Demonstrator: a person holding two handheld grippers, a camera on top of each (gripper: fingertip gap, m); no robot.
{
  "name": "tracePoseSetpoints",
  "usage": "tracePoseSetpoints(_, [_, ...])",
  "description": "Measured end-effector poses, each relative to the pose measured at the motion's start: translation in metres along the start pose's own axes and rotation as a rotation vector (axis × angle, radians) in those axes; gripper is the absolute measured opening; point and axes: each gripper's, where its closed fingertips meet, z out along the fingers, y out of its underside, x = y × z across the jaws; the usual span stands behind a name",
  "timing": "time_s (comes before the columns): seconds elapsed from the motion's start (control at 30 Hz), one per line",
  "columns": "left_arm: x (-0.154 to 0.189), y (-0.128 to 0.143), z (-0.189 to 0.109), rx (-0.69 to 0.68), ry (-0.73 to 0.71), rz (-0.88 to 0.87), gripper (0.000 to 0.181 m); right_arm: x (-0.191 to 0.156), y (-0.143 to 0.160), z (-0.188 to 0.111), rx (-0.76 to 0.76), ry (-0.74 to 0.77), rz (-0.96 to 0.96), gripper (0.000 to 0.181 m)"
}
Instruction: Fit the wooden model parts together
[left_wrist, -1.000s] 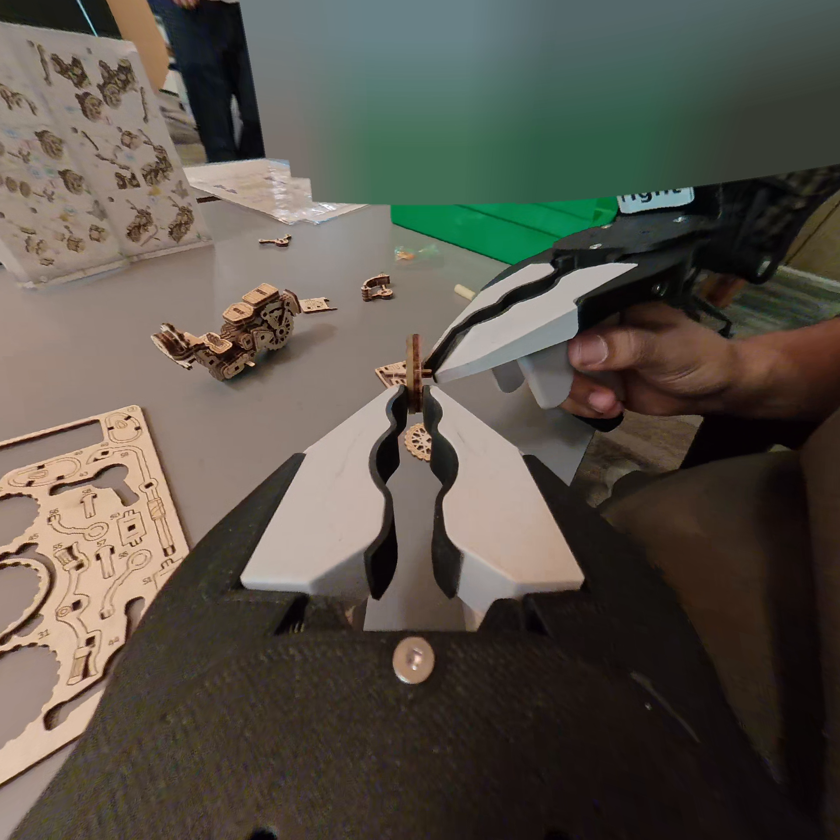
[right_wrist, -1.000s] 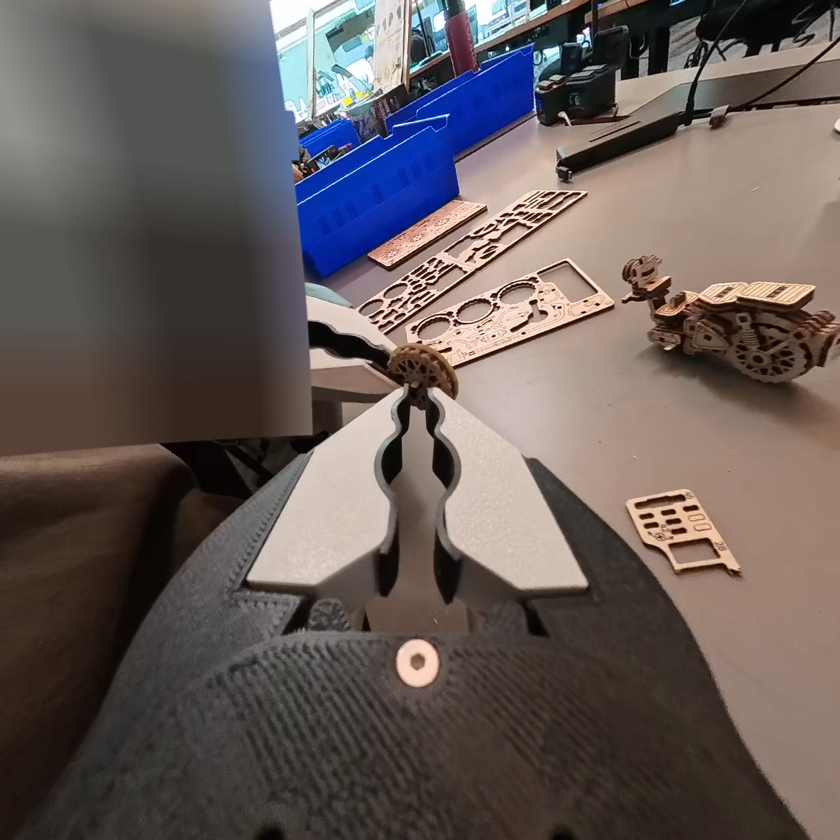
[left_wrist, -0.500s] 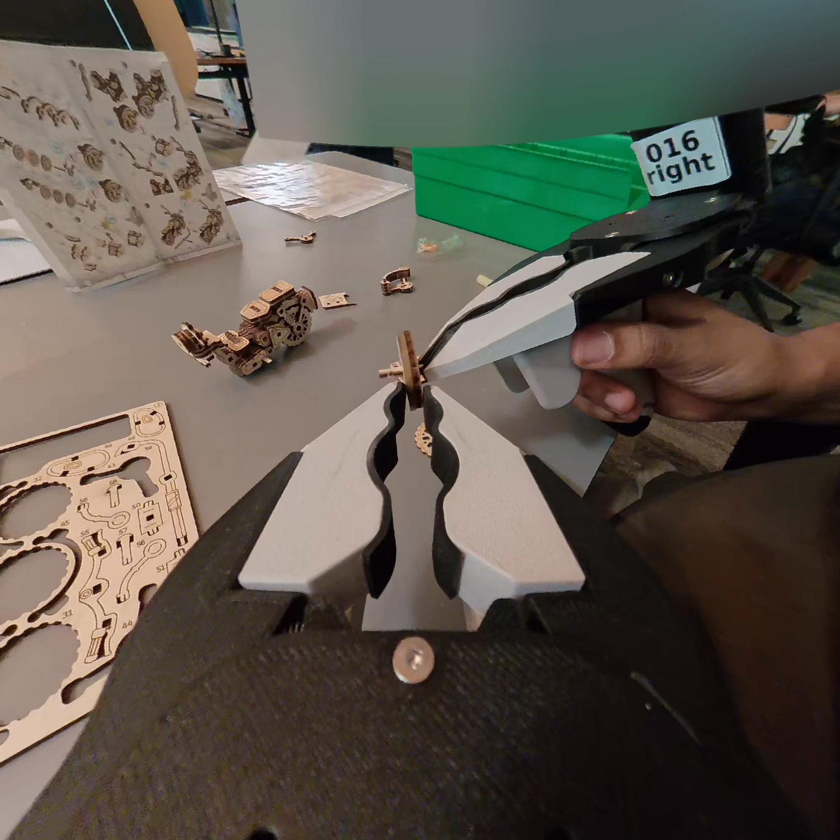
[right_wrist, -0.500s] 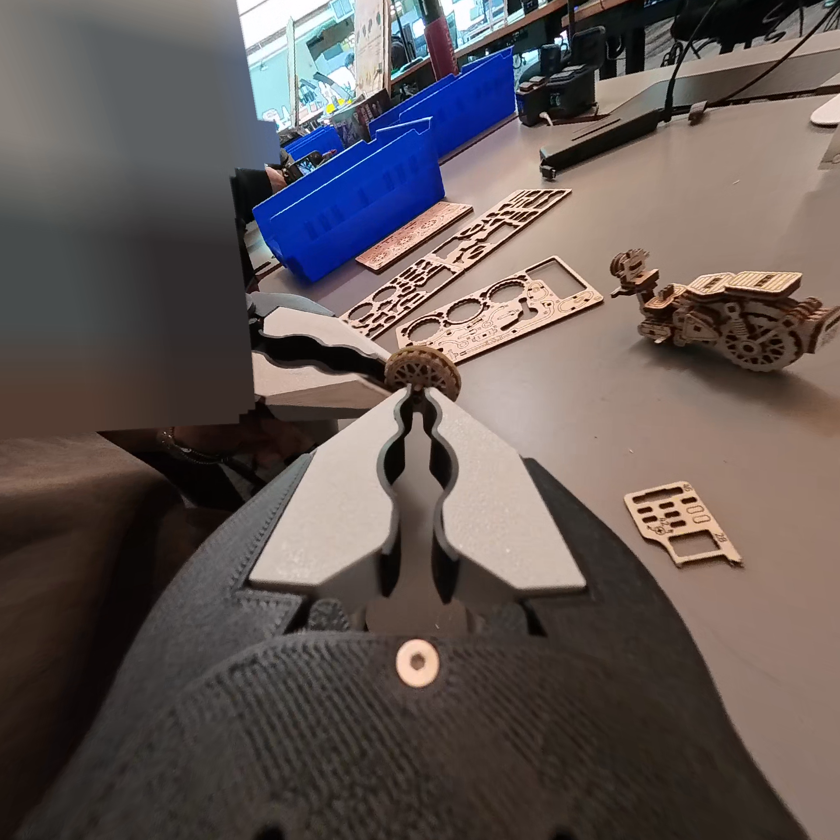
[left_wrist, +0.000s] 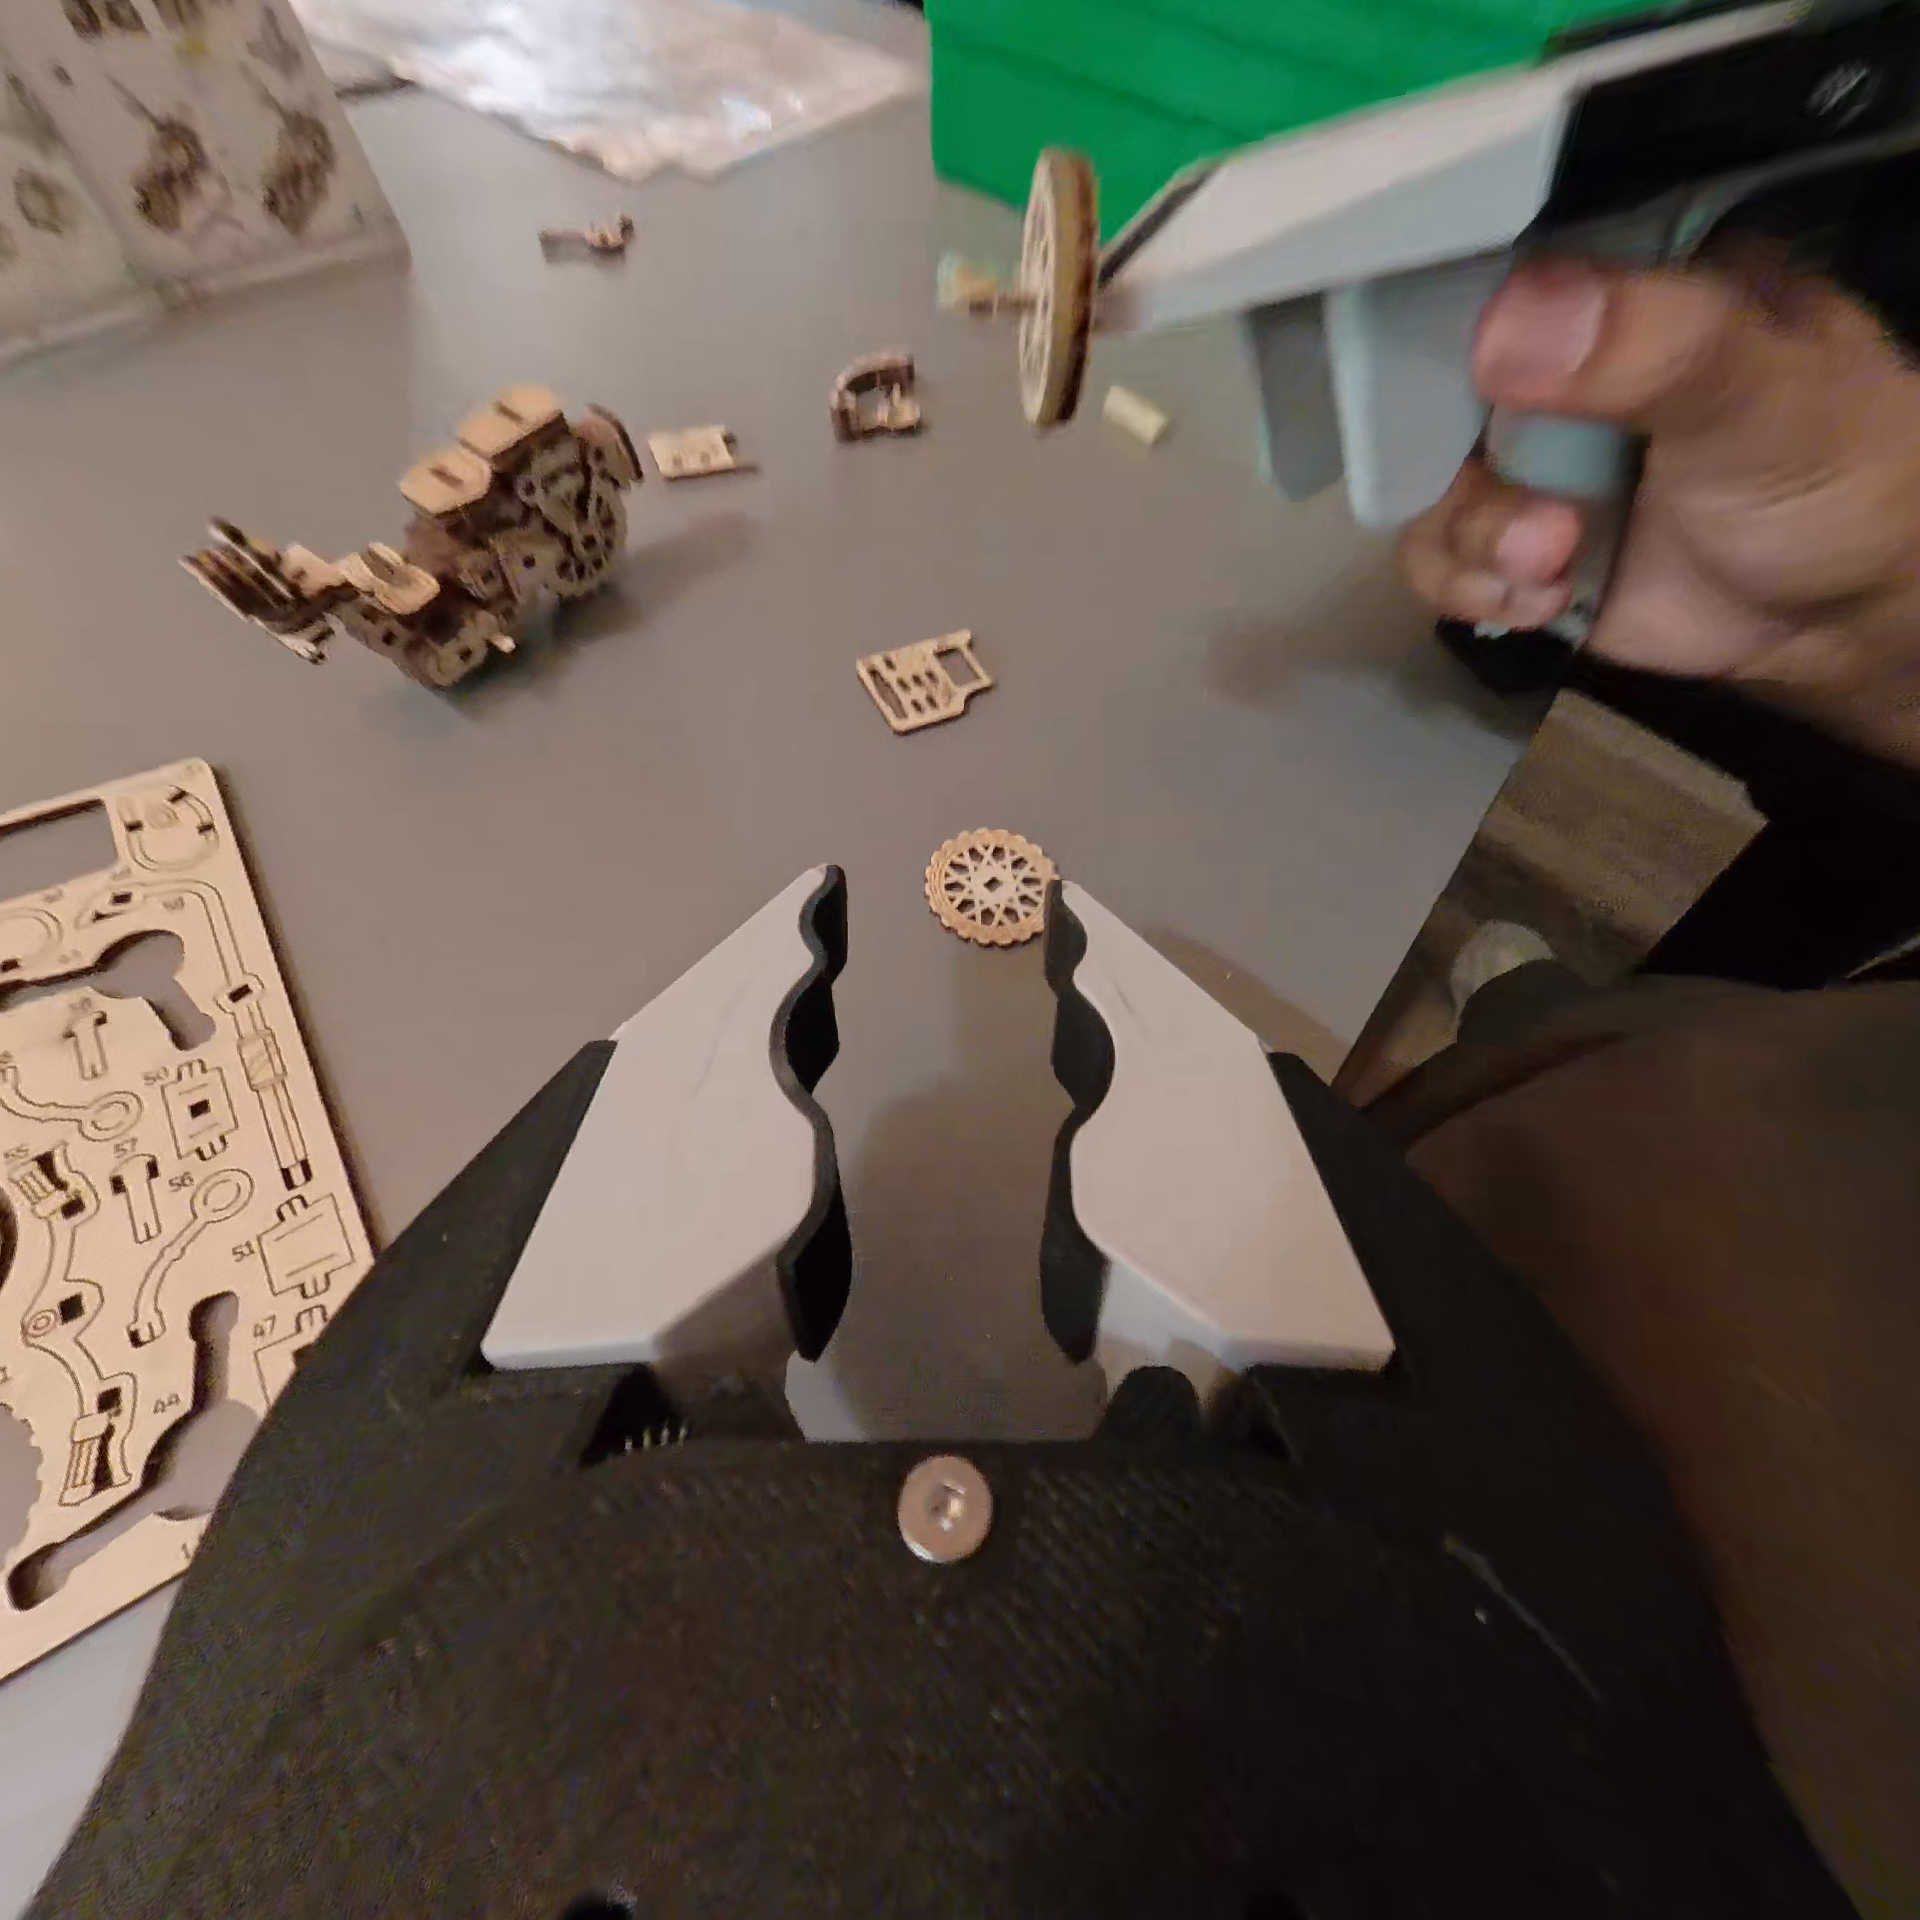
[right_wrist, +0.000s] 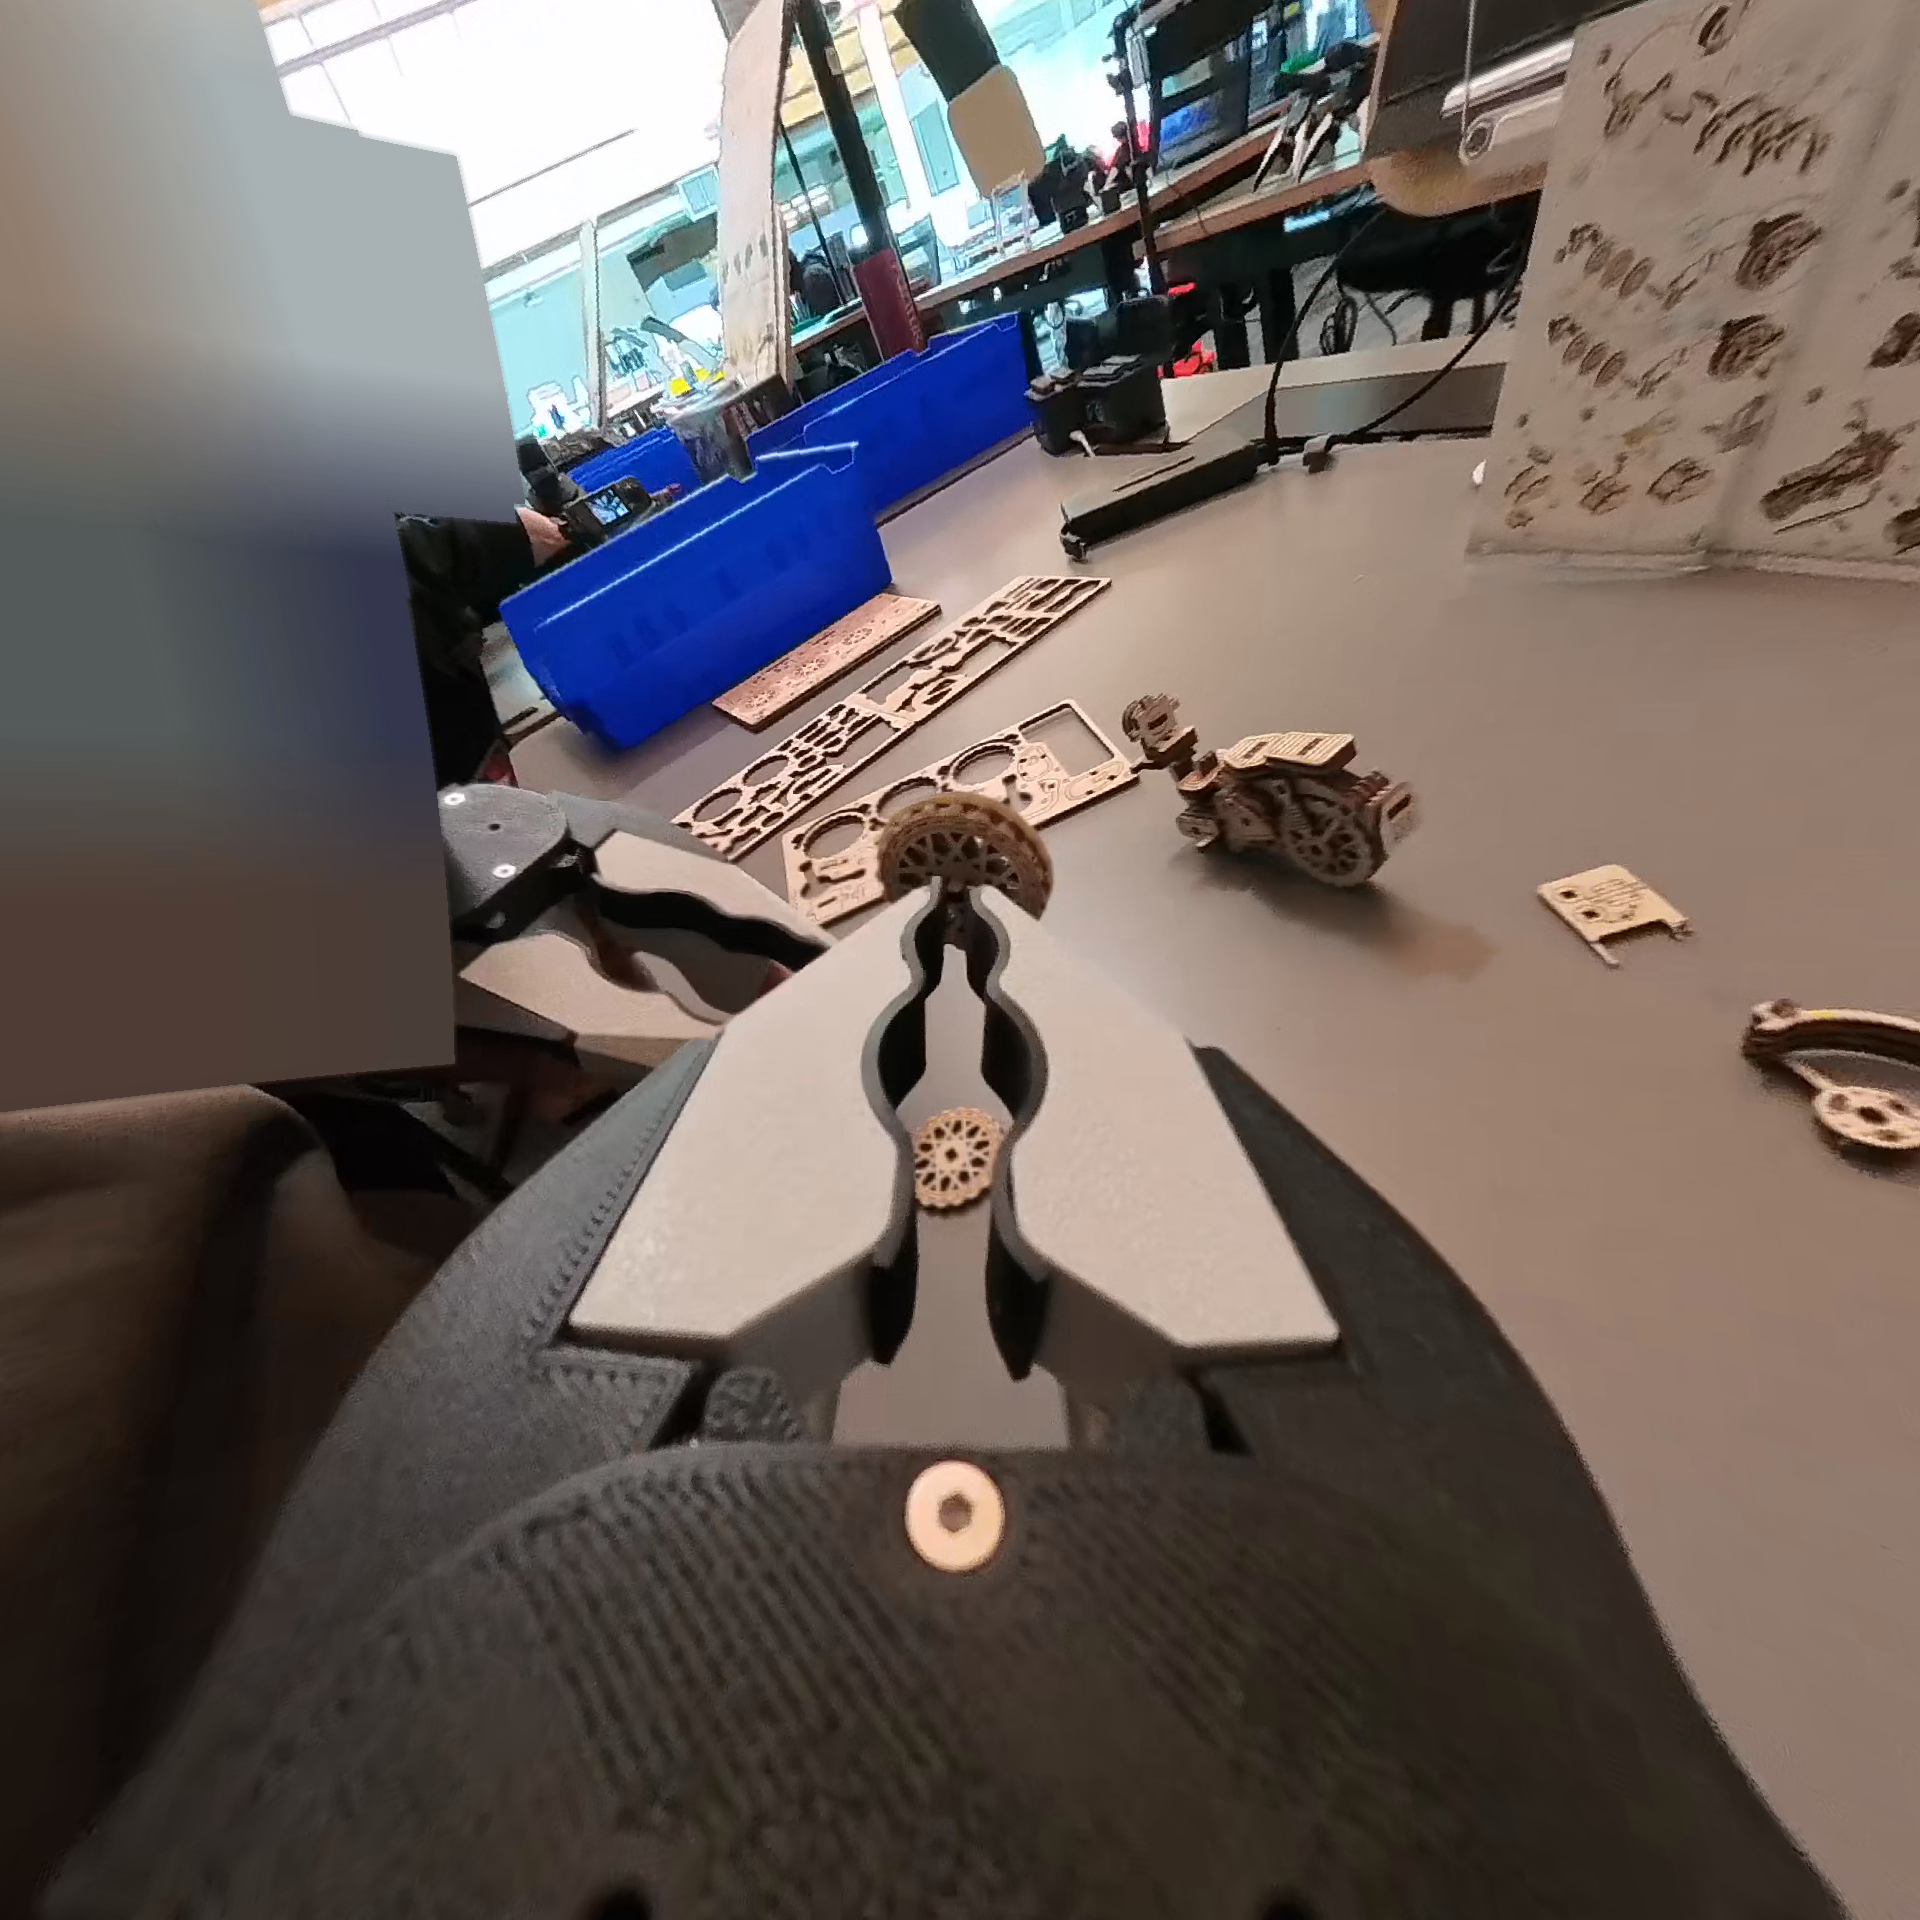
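Tabletop (left_wrist: 1091, 540): wheel (right_wrist: 961, 854) pinched in right tool (right_wrist: 961, 904).

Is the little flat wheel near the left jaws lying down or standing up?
Lying down. The little flat wheel rests flat on the grey table, its whole lacy face showing upward, just ahead of the open left gripper.

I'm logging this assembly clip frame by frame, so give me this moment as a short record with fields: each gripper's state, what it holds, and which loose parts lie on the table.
left gripper: open, empty, low over the grey table
right gripper: shut on the wooden wheel, held in the air
flat lattice disc: lying on the table just ahead of the left fingertips
part-built wooden model: standing on the table, untouched
small slotted plate: flat on the table
cut-out part sheet: flat, at the left
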Motion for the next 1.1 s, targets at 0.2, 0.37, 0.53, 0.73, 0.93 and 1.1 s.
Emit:
tracePoseSetpoints(0.2, [0.01,0.024,0.032,-0.233,-0.019,0.007,0.05,-0.004,0.001,-0.005,-0.028,-0.026,-0.032,0.0])
tracePoseSetpoints(0.37, [0.009,0.023,0.042,-0.268,-0.067,0.036,0.045,-0.006,0.001,-0.01,-0.041,-0.065,-0.02,0.0])
tracePoseSetpoints(0.53, [0.007,0.021,0.041,-0.257,-0.063,0.02,0.032,-0.007,0.001,-0.013,-0.062,-0.083,-0.031,0.0])
tracePoseSetpoints(0.73, [0.009,-0.009,0.022,-0.048,0.097,-0.07,0.032,-0.019,0.001,-0.013,-0.061,-0.18,-0.011,0.0])
tracePoseSetpoints(0.93, [0.028,-0.062,-0.035,0.314,0.475,-0.148,0.032,-0.054,0.004,-0.015,-0.067,-0.465,0.142,0.0])
tracePoseSetpoints(1.1, [0.04,-0.075,-0.057,0.413,0.666,-0.254,0.031,-0.074,0.004,-0.015,-0.051,-0.663,0.38,0.0])
